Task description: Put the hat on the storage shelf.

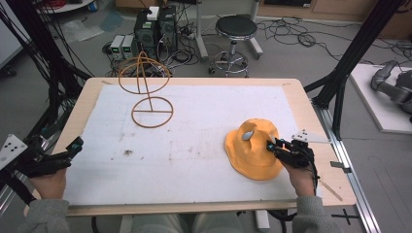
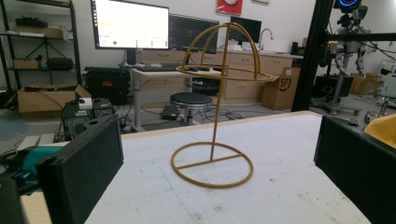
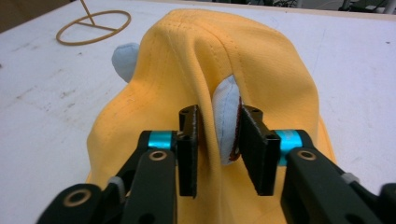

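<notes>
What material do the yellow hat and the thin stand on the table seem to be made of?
Yellow hat: woven fabric, probably cotton, matte; stitched seams show and it folds softly between the right gripper jaws. Its white ear looks like padded cloth. Stand: thin rigid rods, likely painted metal wire or plastic, tan with a dull sheen.

Matt yellow cloth hat [image 1: 253,148] with stitched seams; thin, smooth wire stand [image 1: 148,92].

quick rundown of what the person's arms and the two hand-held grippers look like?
Grey sleeves on both forearms. The left hand-held gripper is black with wide flat black jaws and a teal part on its body, plus a white plate with black dots. The right hand-held gripper is black, with cyan bands behind the jaws, a grey three-cornered plate on top and a black cable.
</notes>
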A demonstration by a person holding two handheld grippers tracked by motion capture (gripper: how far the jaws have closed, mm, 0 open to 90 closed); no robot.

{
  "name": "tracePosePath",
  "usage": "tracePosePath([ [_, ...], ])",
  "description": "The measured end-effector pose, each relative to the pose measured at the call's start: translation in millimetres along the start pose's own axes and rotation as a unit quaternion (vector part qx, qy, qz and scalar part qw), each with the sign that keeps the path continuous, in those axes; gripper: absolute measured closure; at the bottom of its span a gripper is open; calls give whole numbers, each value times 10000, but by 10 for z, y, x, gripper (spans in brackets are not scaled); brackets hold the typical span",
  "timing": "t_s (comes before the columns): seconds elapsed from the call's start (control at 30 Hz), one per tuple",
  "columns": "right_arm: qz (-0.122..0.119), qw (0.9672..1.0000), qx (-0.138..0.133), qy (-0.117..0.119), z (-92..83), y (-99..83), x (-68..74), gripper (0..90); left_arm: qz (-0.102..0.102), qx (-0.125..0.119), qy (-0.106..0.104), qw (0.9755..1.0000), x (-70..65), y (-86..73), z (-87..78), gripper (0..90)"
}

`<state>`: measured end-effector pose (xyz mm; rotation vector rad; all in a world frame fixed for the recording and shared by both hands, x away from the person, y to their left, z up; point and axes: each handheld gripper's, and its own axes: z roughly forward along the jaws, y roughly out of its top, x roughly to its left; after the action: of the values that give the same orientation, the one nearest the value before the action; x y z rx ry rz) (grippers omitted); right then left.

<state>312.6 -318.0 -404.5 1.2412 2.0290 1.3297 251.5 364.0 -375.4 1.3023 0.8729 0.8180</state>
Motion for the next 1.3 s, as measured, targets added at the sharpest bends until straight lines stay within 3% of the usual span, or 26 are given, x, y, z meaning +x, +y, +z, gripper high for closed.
tracePosePath([
  [0.2, 70, 9999, -102, -17, -36, 0, -12, 755, 9, -5, -26, 10000, -6, 0, 4, 17],
  [0.3, 294, 9995, -93, -1, -41, -3, -36, 755, 8, -12, -23, 10000, -7, 1, 2, 17],
  [0.47, 413, 9991, -80, 103, -39, -5, -55, 769, 19, -13, -27, 10000, -10, 4, 1, 17],
  [0.6, 269, 9995, -135, 14, -53, 1, -32, 810, 15, -3, -31, 10000, -12, 1, 5, 17],
  [0.83, 287, 9993, -233, -75, -82, 23, -7, 825, 17, -14, -8, 10000, -6, 4, -2, 17],
  [1.07, 375, 9981, -484, -54, -162, 94, 12, 828, 1, -32, 7, 10000, -7, 7, -5, 17],
  [1.3, 458, 9938, -1010, 65, -287, 276, 61, 829, 7, -72, 45, 10000, 9, 25, -33, 17],
])
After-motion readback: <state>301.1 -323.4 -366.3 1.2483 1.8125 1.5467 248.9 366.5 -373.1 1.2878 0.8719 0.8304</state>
